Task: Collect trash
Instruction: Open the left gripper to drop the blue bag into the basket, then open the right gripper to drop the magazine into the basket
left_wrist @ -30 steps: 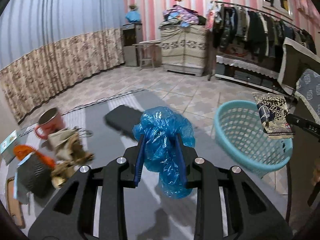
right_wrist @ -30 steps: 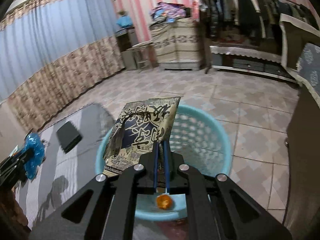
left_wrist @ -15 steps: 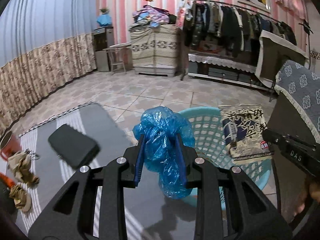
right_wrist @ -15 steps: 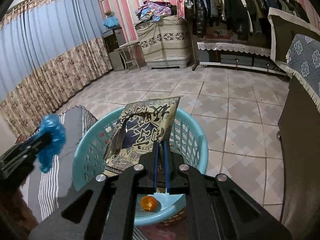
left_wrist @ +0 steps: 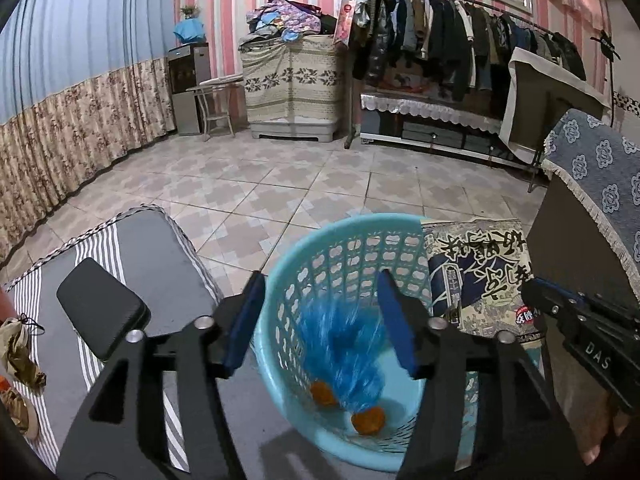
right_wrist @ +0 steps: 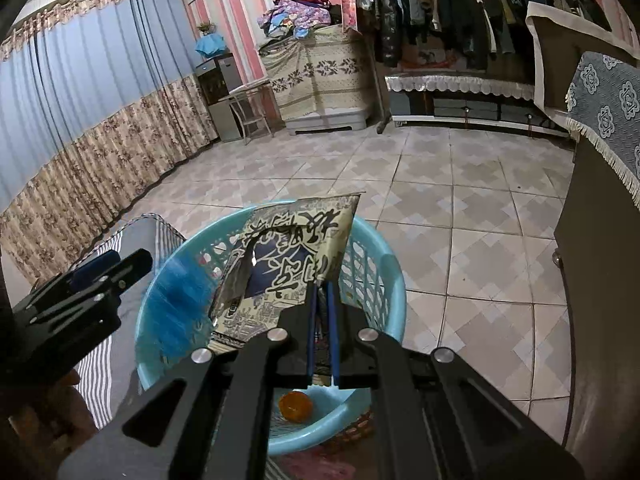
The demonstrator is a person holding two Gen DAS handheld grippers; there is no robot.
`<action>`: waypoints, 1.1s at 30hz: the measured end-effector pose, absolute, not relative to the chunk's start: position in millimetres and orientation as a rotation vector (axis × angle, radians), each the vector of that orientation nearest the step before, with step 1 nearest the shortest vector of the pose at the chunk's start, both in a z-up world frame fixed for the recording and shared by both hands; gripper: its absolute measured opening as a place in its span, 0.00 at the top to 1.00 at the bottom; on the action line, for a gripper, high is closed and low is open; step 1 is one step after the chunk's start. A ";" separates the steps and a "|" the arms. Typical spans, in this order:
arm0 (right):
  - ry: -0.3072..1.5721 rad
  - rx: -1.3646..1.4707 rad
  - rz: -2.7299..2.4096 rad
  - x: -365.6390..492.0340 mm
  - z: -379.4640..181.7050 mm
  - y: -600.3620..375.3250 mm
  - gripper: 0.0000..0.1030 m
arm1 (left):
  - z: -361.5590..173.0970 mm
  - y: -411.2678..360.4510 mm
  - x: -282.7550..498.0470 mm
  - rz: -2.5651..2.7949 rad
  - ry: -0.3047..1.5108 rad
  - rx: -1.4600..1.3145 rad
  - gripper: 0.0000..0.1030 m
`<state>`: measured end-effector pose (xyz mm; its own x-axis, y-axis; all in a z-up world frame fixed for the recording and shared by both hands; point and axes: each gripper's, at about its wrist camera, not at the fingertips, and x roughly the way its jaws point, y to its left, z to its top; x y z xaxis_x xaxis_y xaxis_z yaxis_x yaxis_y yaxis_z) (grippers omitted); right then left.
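My left gripper point(left_wrist: 322, 320) is open above the light-blue plastic basket point(left_wrist: 280, 264). A crumpled blue plastic bag point(left_wrist: 346, 352), blurred by motion, is falling inside the basket above two orange pieces point(left_wrist: 368, 420). My right gripper point(right_wrist: 321, 332) is shut on a printed snack packet point(right_wrist: 288, 264) and holds it over the basket point(right_wrist: 384, 264). The packet also shows in the left wrist view point(left_wrist: 480, 272). The falling blue bag point(right_wrist: 176, 304) and the left gripper point(right_wrist: 100, 272) show at the left of the right wrist view.
A grey striped cloth covers the table point(left_wrist: 160, 248) left of the basket, with a black case point(left_wrist: 100, 312) on it. Brownish crumpled scraps point(left_wrist: 16, 352) lie at the far left edge. A dark cabinet with a blue patterned cover point(left_wrist: 592, 208) stands at the right.
My left gripper has moved right over the basket and opened, letting go of the blue bag, which now falls into the basket. The right gripper still holds the packet over the basket.
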<state>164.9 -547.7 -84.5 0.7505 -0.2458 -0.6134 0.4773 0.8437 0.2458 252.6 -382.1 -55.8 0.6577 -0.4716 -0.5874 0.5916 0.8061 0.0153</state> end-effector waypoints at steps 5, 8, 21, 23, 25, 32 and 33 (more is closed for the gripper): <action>0.607 0.401 -0.399 167.2 -85.5 -545.4 0.94 | -51.2 -371.4 252.4 -0.545 0.573 0.214 0.26; 0.610 0.392 -0.394 169.0 -86.0 -540.7 0.94 | -46.1 -359.9 251.6 -0.509 0.554 0.210 0.21; 0.637 0.323 -0.391 186.1 -92.9 -512.5 0.41 | -36.3 -310.7 250.4 -0.436 0.545 0.147 0.15; 0.643 0.331 -0.380 188.7 -93.0 -512.3 0.36 | -35.2 -305.1 250.1 -0.423 0.542 0.144 0.15; 0.636 0.329 -0.376 188.1 -92.1 -510.7 0.27 | -34.6 -299.1 249.7 -0.414 0.541 0.143 0.14; 0.599 0.292 -0.399 185.5 -84.4 -504.9 0.13 | -34.0 -278.7 248.0 -0.372 0.533 0.145 0.10; 0.596 0.288 -0.398 185.5 -83.4 -504.4 0.12 | -33.5 -276.0 247.8 -0.368 0.532 0.143 0.10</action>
